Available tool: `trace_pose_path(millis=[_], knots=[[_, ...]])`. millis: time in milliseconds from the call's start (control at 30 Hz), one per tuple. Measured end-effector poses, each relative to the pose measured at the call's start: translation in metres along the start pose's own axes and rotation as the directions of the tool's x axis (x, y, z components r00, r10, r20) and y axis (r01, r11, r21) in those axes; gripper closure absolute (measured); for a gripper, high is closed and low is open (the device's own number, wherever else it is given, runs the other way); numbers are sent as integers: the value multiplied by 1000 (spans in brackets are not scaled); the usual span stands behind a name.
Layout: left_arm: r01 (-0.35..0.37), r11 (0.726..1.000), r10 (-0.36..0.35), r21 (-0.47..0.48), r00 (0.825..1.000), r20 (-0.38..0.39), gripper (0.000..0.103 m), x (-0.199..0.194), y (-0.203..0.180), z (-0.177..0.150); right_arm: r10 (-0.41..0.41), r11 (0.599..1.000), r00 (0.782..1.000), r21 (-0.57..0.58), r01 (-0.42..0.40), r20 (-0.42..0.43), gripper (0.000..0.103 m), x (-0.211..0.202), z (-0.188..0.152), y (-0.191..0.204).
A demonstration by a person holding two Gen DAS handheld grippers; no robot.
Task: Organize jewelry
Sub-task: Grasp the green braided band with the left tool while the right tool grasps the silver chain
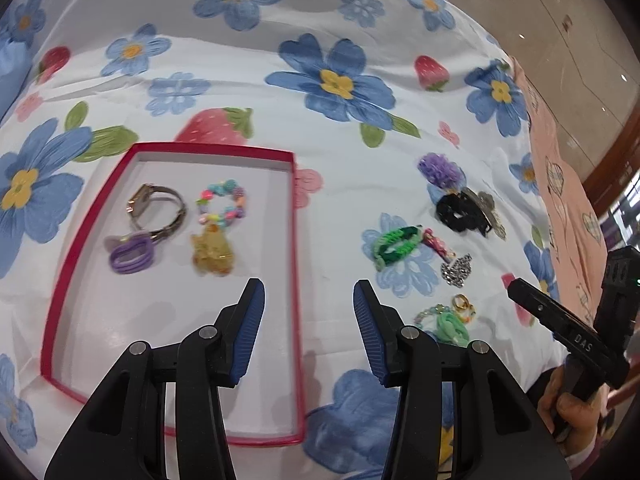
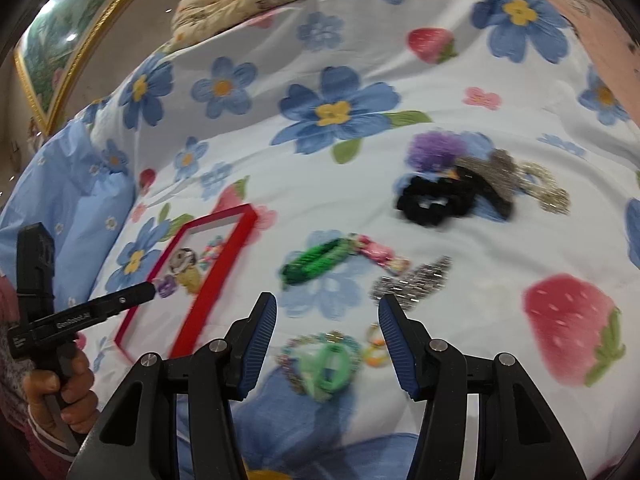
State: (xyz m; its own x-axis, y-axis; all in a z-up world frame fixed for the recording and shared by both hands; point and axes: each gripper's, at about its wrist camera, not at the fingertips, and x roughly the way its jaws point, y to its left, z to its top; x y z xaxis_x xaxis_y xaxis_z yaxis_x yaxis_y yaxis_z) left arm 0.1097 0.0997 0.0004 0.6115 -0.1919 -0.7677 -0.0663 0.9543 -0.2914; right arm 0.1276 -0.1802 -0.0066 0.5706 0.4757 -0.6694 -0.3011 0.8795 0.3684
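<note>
Right wrist view: with both grippers held apart and empty, the green clip, tangled with a bead chain beside the box, could be dragged along if pinched carelessly.

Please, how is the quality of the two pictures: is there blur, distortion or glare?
Left wrist view: strong fisheye bending, dark corners; the red box and watch are fairly sharp, the black scrunchie slightly smeared. Right wrist view: same bending, more motion blur on the green bracelet and silver chain; small glare spots on the framed picture.
</note>
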Motion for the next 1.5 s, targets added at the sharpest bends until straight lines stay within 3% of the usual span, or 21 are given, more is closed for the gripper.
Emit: trace_pose_path(millis=[233, 567, 700, 900, 1267, 1433, 1467, 1500], knots=[[12, 998, -10, 59, 1000, -21, 58, 16, -23, 6, -52, 997, 999, 53, 53, -7, 48, 2, -6, -31], [17, 991, -10, 129, 998, -56, 58, 40, -45, 12, -64, 996, 997, 56, 66, -39, 48, 19, -5, -40], [22, 988, -10, 156, 997, -80, 58, 55, -53, 18, -73, 996, 996, 45, 76, -50, 38, 28, -2, -42], [26, 978, -1, 209, 993, -119, 58, 83, -67, 28, -90, 995, 992, 24, 93, -86, 38, 43, 2, -44], [40, 954, 26, 297, 976, -216, 58, 143, -90, 40, -115, 993, 986, 27, 119, -125, 37, 70, 8, -53], [67, 954, 8, 293, 969, -245, 58, 157, -92, 37, -130, 991, 983, 9, 132, -127, 37, 82, 9, -53], [67, 952, 7, 299, 971, -240, 61, 156, -94, 36, -138, 990, 983, -3, 139, -122, 37, 83, 9, -51], [74, 950, 1, 304, 971, -239, 71, 156, -95, 35, -145, 989, 982, -15, 144, -121, 37, 84, 9, -49]])
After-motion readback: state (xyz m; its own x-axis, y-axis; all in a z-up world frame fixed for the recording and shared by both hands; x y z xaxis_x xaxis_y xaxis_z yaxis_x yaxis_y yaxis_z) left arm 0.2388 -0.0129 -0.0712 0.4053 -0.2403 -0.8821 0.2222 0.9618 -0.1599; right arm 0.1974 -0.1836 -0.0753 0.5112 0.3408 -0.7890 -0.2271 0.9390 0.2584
